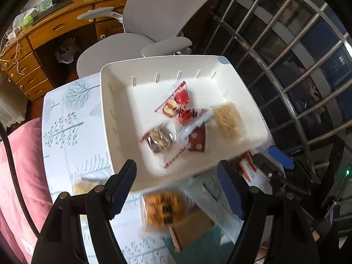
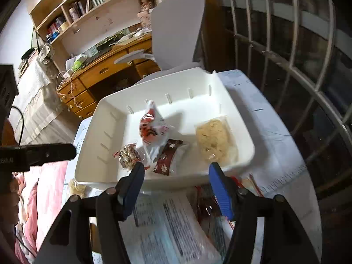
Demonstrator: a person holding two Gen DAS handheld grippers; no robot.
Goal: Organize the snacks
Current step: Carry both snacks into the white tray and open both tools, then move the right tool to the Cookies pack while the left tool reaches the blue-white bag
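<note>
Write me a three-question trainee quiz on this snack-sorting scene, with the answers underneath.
1. True or false: the left gripper is shut on a snack.
2. Which packet lies outside the white bin? A) the dark red packet B) the orange snack packet C) the pale rice-cake packet
3. Fill in: the right gripper hovers near the bin's ____ rim.

Key: 1 false, both grippers are open and empty; 2 B; 3 near.

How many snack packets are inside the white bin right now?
5, maybe more hidden beneath: two overlapping red-and-white packets mid-bin, a pale rice cake on the right, a nutty bar front left, a dark red packet front centre.
</note>
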